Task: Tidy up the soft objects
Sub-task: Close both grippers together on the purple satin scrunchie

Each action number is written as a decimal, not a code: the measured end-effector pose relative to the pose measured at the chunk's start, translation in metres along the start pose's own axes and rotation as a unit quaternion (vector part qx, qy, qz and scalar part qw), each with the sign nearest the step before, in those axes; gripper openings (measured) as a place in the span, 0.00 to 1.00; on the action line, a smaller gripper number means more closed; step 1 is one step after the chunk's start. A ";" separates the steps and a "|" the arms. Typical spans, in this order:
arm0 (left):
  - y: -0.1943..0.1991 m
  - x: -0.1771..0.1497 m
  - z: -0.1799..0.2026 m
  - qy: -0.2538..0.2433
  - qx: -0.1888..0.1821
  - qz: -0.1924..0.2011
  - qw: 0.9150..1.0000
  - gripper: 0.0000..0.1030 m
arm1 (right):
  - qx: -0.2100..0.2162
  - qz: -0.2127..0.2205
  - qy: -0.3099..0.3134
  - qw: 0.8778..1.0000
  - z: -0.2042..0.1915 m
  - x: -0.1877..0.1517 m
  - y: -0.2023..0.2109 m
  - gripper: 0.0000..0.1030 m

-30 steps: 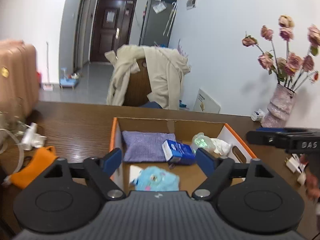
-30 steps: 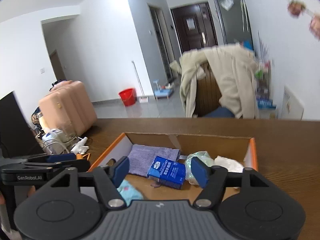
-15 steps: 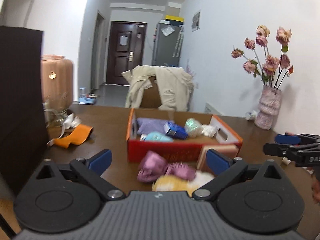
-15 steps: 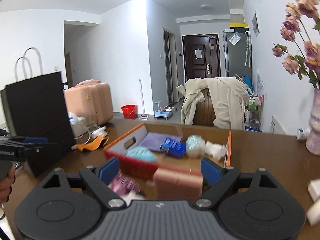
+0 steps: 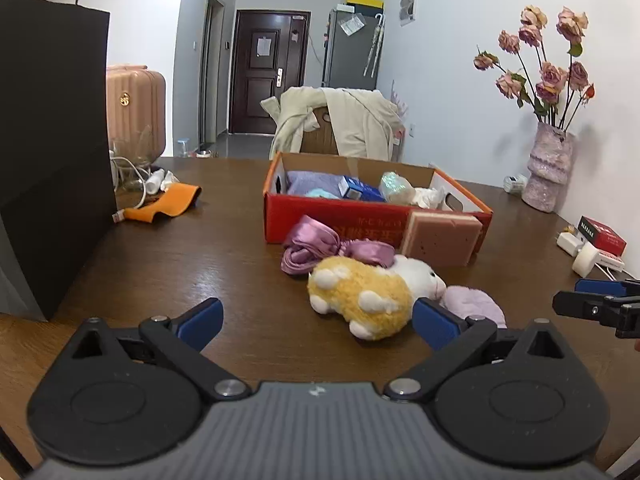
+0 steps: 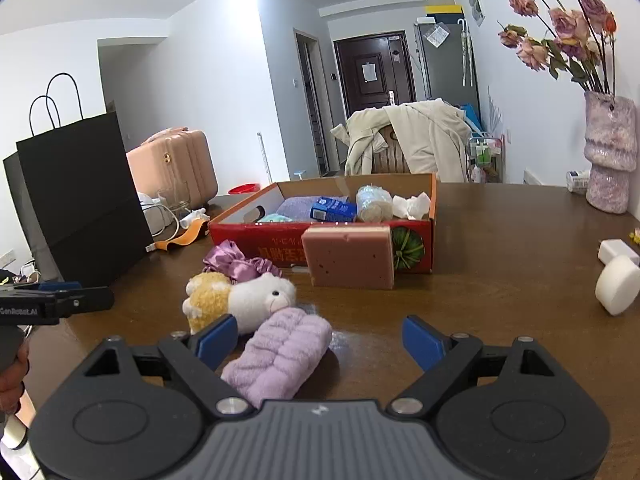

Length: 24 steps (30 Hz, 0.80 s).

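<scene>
Pulled back from over the cardboard box (image 5: 372, 216), both grippers now hanging wide and empty: left gripper (image 5: 316, 320) facing fuzzy yellow-white plush (image 5: 360, 292), right gripper (image 6: 316, 340) nearing ribbed lilac towel (image 6: 280, 356) on the table (image 6: 500, 300).

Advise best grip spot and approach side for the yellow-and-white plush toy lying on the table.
Take the plush toy across its yellow body, the widest, softest part, coming from the near side and slightly above. It lies on its side with the white head against the lilac towel and the purple satin cloth behind it. The open left tool already faces it.
</scene>
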<state>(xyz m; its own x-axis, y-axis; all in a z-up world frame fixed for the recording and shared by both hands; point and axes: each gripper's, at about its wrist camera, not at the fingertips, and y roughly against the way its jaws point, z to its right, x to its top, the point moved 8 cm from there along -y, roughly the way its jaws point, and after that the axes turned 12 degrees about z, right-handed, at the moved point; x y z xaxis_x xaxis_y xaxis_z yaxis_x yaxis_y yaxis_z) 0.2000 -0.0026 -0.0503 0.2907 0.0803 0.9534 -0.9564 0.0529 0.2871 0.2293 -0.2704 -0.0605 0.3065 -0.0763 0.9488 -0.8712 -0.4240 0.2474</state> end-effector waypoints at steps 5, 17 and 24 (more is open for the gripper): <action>-0.010 -0.006 0.002 0.003 -0.002 -0.011 1.000 1.00 | 0.008 -0.017 0.002 1.000 -0.002 -0.012 -0.002 0.87; -0.067 0.015 -0.020 0.027 0.011 -0.009 1.000 0.99 | 0.031 -0.018 -0.013 0.999 -0.011 -0.002 -0.041 0.85; -0.143 0.034 -0.041 0.028 -0.019 -0.028 0.999 0.81 | 0.049 -0.032 -0.014 0.998 -0.029 0.010 -0.097 0.79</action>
<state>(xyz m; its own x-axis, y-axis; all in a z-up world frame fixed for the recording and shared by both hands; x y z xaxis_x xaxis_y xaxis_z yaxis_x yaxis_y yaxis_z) 0.3480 0.0334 -0.0625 0.3456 0.1315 0.9291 -0.9372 0.0968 0.3350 0.3057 -0.2043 -0.0693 0.3717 -0.0704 0.9257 -0.8082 -0.5151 0.2854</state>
